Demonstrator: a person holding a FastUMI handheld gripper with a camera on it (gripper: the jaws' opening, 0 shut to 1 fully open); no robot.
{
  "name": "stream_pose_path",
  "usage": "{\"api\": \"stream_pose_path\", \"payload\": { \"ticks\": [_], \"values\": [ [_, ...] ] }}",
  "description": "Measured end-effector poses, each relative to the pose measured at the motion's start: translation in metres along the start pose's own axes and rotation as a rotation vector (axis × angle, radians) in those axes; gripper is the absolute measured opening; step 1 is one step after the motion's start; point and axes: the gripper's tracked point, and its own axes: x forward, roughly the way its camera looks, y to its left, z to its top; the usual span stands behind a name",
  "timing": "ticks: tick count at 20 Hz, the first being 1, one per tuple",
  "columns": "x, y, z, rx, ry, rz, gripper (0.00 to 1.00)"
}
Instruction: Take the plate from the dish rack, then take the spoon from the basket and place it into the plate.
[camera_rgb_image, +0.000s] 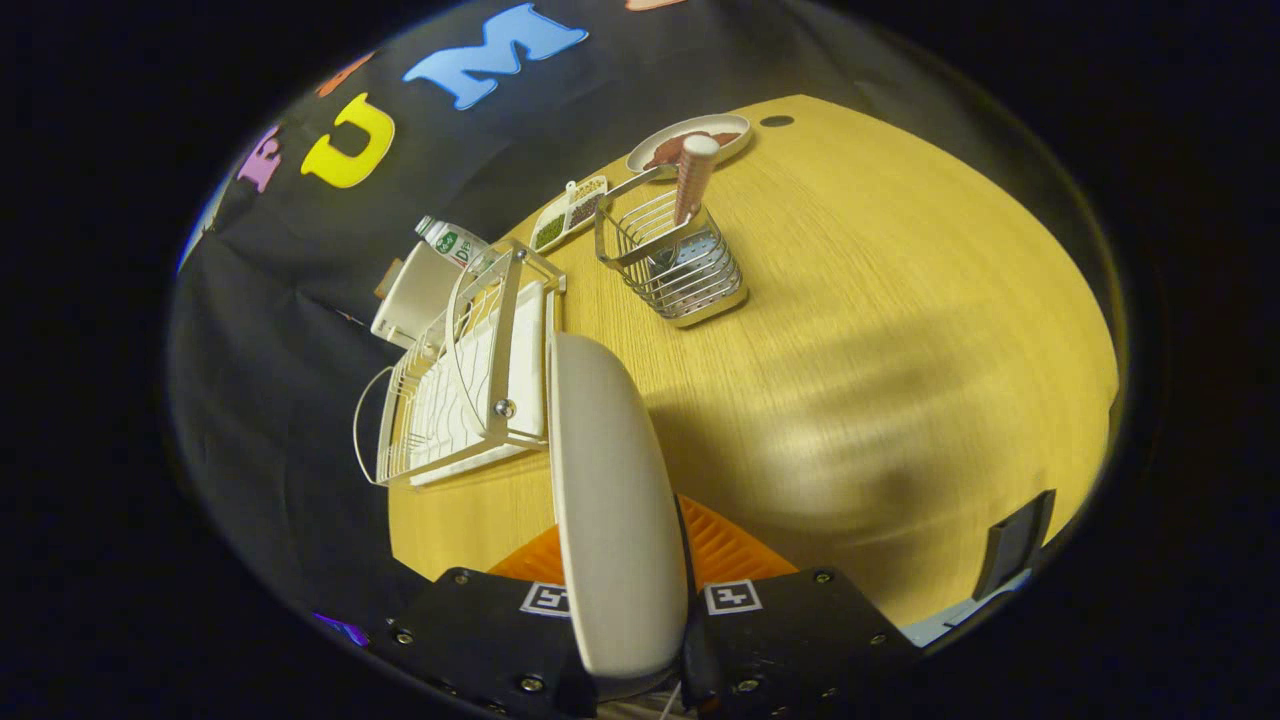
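Observation:
My gripper (622, 560) is shut on a pale round plate (610, 480), which stands on edge between the two fingers and hangs over the wooden table (880, 330). The white wire dish rack (470, 385) lies just beyond the plate, to its left, with no dish in it. Further ahead stands a wire basket (680, 265) holding a spoon with a pinkish handle (693, 175) that sticks up out of it.
Behind the basket lie a dish with brown food (690, 143) and a small divided tray (570, 212). A bottle (452, 243) and a white board (415, 295) rest behind the rack by the cloth wall. A dark object (1015, 545) stands at the table's near right edge.

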Motion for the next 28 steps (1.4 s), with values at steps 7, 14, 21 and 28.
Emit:
{"api": "stream_pose_path", "payload": {
  "ticks": [7, 14, 21, 28],
  "values": [
    [0.005, -0.030, 0.004, -0.001, -0.044, 0.011, 0.39],
    [-0.028, -0.076, 0.033, -0.056, -0.148, -0.069, 0.57],
    [-0.098, -0.050, 0.118, -0.305, -0.478, -0.105, 0.57],
    [-0.155, 0.009, 0.180, -0.538, -0.787, -0.036, 0.57]
  ]
}}
